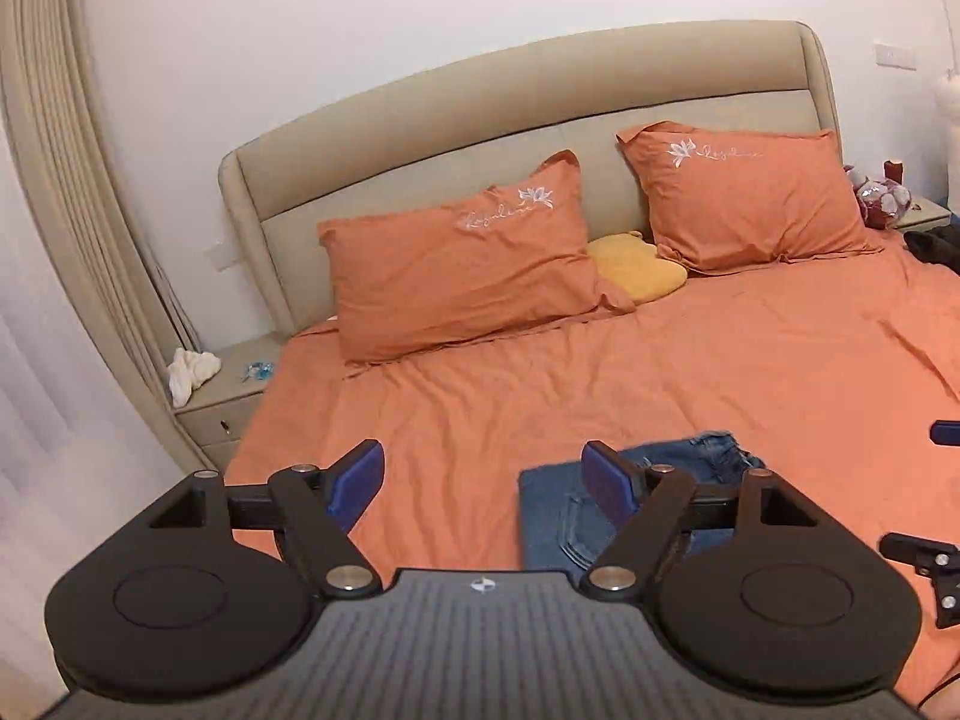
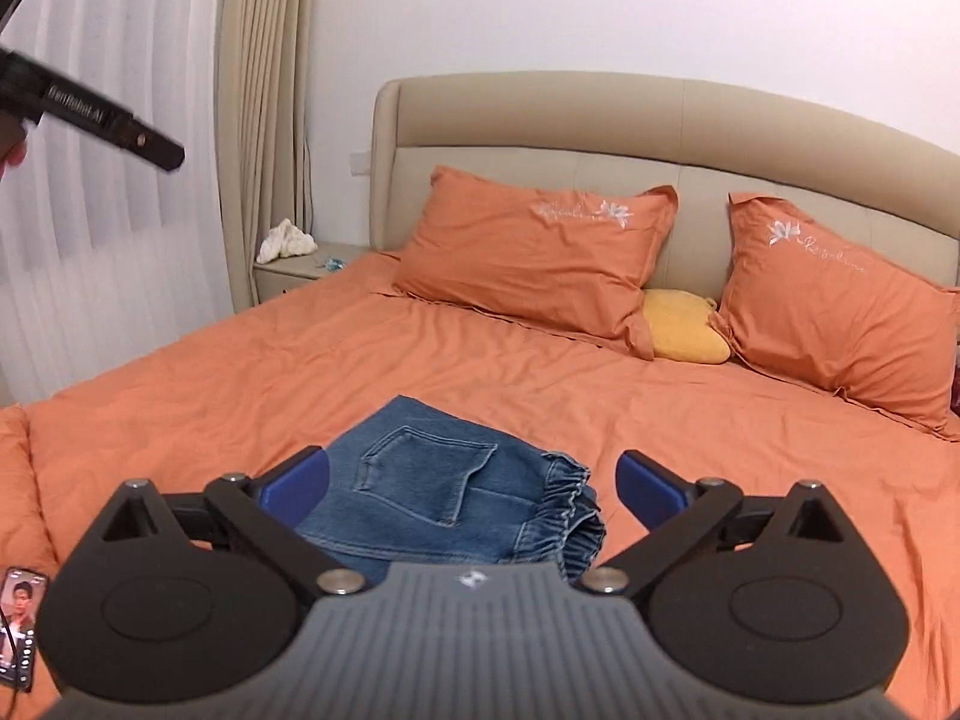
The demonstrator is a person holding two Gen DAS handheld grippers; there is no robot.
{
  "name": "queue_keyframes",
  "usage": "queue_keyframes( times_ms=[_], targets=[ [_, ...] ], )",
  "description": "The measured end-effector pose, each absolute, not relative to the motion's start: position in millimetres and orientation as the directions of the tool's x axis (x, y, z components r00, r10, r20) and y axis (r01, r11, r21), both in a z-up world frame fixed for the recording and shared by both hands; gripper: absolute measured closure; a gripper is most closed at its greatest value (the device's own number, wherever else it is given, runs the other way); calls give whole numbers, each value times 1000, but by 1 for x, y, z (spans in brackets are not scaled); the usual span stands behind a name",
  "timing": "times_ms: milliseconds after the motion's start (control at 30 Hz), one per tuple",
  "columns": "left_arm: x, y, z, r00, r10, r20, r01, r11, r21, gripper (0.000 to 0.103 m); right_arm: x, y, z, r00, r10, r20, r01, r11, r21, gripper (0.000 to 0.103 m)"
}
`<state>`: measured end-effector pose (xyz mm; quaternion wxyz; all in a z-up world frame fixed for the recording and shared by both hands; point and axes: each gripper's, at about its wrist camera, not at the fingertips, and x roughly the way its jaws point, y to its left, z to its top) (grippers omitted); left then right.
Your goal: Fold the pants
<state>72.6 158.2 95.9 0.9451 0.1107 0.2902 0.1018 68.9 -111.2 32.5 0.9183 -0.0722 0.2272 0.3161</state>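
Right gripper (image 2: 474, 489) is spread wide, nothing between the fingers, hanging just above the pants (image 2: 447, 495). Left gripper (image 1: 483, 480) is spread too and empty; its right pad (image 1: 606, 483) sits over the near-left corner of the denim, whether touching I cannot tell.

Pants lie on the orange bed sheet (image 2: 750, 456) near the foot of the bed, already a compact stack: back pocket (image 2: 420, 471) face up, elastic waistband (image 2: 570, 516) bunched at the right end, frayed hem (image 1: 717, 447) at the far end in the left wrist view. I'd judge the fold mostly done (maybe one tidy-up left).

How I'd do the finish:
- keep both grippers low and flat, press the stack rather than lift it
- the waistband end gapes, so square that first, pushing inward from the right
- if another fold is wanted, pinch all layers at one end with both grippers, not just the top ply
- denim is stiff, so it should hold a crease; move slowly so the sheet doesn't drag along.

Pillows (image 2: 534, 255) and phone (image 2: 21, 624) are well apart from the work, no clash.
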Motion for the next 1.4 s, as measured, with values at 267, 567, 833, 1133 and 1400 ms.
queue_keyframes(
  times_ms=[267, 567, 833, 1133, 1400],
  targets=[
    [17, 105, 30, 815, 313, -487, -203, 942, 266, 15, 10, -121, 19, 763, 471, -442, -536, 843, -28, 5],
    [-4, 82, -16, 802, 307, -513, -282, 951, 127, 10, -23, -129, -6, 767, 437, -469, -477, 878, 38, 5],
    [-3, 72, -55, 750, 318, -580, -306, 944, 122, 10, -21, -136, -29, 749, 430, -503, -428, 895, 128, 5],
    [7, 58, -69, 730, 311, -609, -274, 949, 156, 10, -8, -139, -35, 750, 408, -520, -407, 905, 123, 5],
    [7, 55, -68, 722, 314, -617, -277, 948, 159, 10, -4, -138, -38, 744, 406, -531, -406, 905, 124, 5]
  ],
)
